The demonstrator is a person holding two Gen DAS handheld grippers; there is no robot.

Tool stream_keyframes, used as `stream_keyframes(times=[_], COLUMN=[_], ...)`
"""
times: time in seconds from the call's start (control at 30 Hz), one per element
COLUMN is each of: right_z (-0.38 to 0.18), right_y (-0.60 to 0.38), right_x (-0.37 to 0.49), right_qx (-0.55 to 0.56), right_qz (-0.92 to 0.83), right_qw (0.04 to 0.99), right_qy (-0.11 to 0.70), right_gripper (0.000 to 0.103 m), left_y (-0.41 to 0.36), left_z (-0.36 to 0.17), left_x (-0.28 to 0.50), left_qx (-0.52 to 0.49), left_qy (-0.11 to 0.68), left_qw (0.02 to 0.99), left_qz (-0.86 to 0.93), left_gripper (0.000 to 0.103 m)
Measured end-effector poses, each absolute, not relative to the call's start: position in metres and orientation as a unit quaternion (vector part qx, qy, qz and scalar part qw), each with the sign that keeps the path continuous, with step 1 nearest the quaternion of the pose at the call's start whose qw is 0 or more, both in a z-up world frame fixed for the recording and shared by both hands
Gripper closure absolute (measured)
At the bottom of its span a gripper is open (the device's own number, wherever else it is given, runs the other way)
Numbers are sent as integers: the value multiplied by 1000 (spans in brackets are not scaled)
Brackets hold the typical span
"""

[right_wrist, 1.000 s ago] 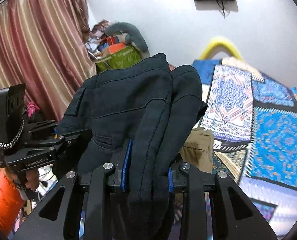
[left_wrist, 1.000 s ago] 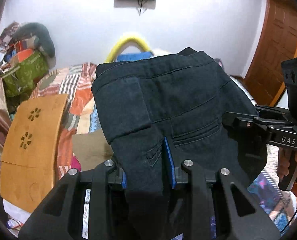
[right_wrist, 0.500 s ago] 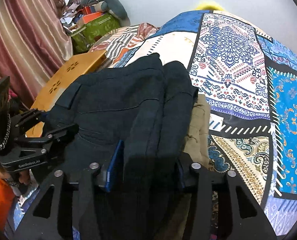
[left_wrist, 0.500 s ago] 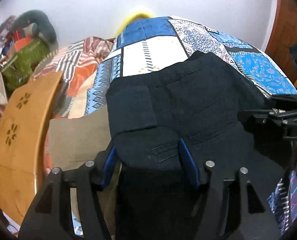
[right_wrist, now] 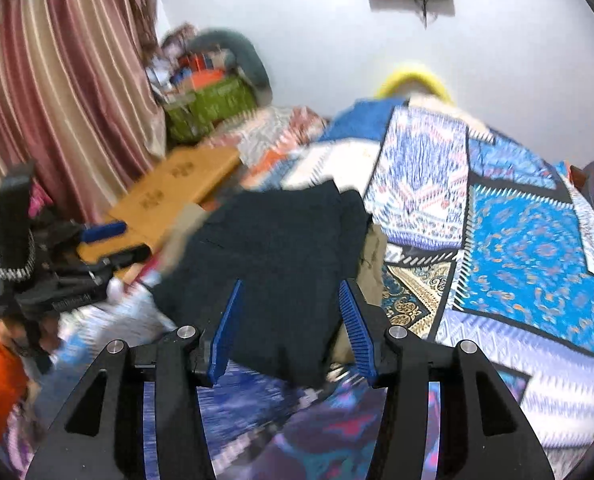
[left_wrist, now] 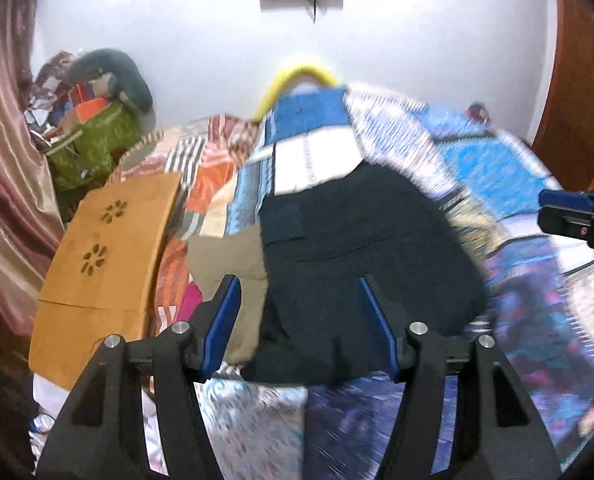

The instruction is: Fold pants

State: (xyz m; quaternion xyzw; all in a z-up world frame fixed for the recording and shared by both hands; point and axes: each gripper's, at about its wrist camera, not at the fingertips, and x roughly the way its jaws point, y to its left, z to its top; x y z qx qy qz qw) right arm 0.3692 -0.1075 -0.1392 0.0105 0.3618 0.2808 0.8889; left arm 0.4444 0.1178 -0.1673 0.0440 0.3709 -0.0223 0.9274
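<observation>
Patchwork bedspread [left_wrist: 497, 168] carries folded dark pants [left_wrist: 361, 248], lengthwise toward wall.

Pants [left_wrist: 361, 264] now released onto bedspread [left_wrist: 509, 168]

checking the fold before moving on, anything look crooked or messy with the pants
The dark pants lie folded on the bedspread, partly on top of a khaki garment that sticks out at their left edge. Blur hides whether the edges line up; nothing else stands out.
</observation>
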Motion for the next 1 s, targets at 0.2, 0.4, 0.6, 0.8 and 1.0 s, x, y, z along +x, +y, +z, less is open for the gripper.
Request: stream_keyframes(times=[0.2, 0.4, 0.6, 0.8, 1.0], right_z=[-61, -1, 29, 28, 13], right_y=[-119, -135, -146, -145, -150], right_x=[294, 215, 136, 80, 57], right_qx=[21, 12, 27, 29, 47], right_qz=[290, 289, 291, 284, 261], right_qw=[916, 938, 950, 956, 963], right_qy=[275, 189, 114, 68, 56], right_gripper=[57, 57, 57, 57, 42], left_y=[86, 59, 38, 22, 22], left_z=[-91, -15, 31, 37, 28], left_x=[370, 281, 189, 111, 78], left_qx=[34, 31, 41, 41, 17], left_qy=[303, 223, 143, 84, 72], left_qw=[952, 974, 988, 995, 997], left_qz=[-36, -38, -39, -29, -38], left_gripper=[42, 42, 42, 42, 24])
